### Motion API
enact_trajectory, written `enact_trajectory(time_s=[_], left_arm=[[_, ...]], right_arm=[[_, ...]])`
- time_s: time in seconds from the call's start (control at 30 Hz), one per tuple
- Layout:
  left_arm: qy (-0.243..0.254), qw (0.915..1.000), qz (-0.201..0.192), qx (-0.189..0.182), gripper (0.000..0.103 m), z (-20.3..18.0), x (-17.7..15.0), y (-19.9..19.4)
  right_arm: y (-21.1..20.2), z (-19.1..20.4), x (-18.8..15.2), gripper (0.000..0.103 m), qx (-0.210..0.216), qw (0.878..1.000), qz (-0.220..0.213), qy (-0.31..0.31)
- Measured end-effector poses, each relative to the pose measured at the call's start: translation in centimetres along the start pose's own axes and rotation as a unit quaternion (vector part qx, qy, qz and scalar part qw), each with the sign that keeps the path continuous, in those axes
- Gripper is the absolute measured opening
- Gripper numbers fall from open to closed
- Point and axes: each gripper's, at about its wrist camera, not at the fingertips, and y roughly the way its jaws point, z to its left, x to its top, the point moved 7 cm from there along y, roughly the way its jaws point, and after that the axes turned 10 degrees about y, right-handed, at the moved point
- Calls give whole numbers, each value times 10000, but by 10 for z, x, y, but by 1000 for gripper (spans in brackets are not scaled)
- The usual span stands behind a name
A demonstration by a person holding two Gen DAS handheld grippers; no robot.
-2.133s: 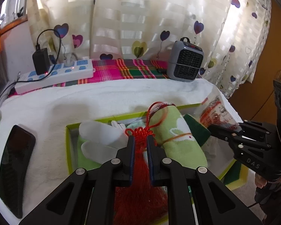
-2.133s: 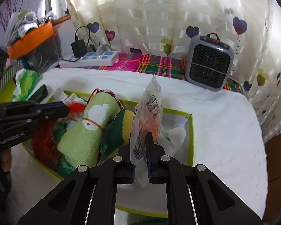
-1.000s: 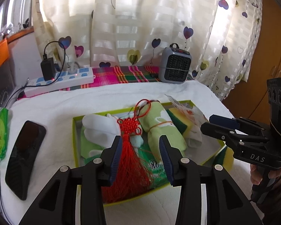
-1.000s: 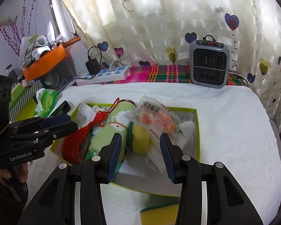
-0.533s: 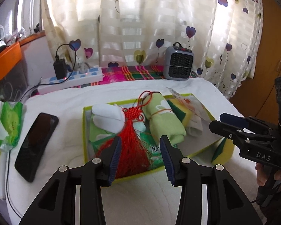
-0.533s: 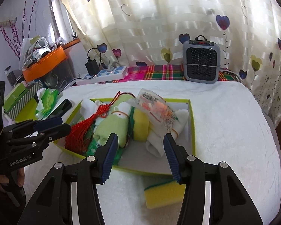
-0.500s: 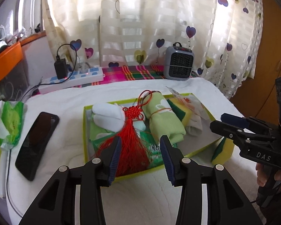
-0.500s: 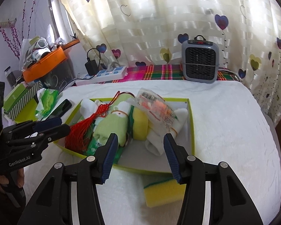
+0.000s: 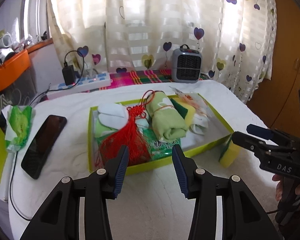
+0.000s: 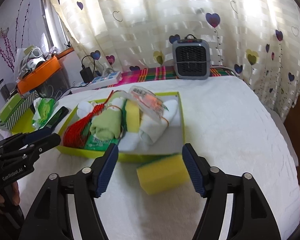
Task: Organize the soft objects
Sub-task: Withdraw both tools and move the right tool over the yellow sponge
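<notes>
A lime-green shallow box (image 9: pixel 210 144) (image 10: pixel 181 108) on the white cloth holds a red tassel knot (image 9: pixel 130 132) (image 10: pixel 80 126), a rolled green towel (image 9: pixel 168 118) (image 10: pixel 108 124), white socks (image 9: pixel 112 114), a yellow sponge (image 10: pixel 133 116), a plastic packet (image 10: pixel 148 100) and a white roll (image 10: pixel 156 126). A second yellow-green sponge (image 10: pixel 163 173) (image 9: pixel 229 152) lies outside the box's near edge. My left gripper (image 9: pixel 150 168) is open and empty before the box. My right gripper (image 10: pixel 150 168) is open and empty, its fingers either side of the loose sponge.
A black phone (image 9: pixel 44 136) and a green tissue pack (image 9: pixel 19 126) lie left of the box. A grey fan heater (image 9: pixel 187 66) (image 10: pixel 191 60) and a power strip (image 9: pixel 84 83) stand at the back by the curtain. An orange tray (image 10: pixel 40 70) is far left.
Both grippers let go, the left of the tassel and the right of the packet, opened and pulled back from the box. The loose sponge has come into the right wrist view.
</notes>
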Motion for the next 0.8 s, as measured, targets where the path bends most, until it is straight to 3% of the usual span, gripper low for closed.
enact_trajectory(time_s=[0.23,0.8], left_arm=[[17,10000,43,-9,44,-5,-5,0],[84,9998,157,55,44,-16,-17,1]], right_arm=[[-3,-13,-11,72,-11,9996,3,274],[-1,-19,-23,73,-109,9995,86,276]])
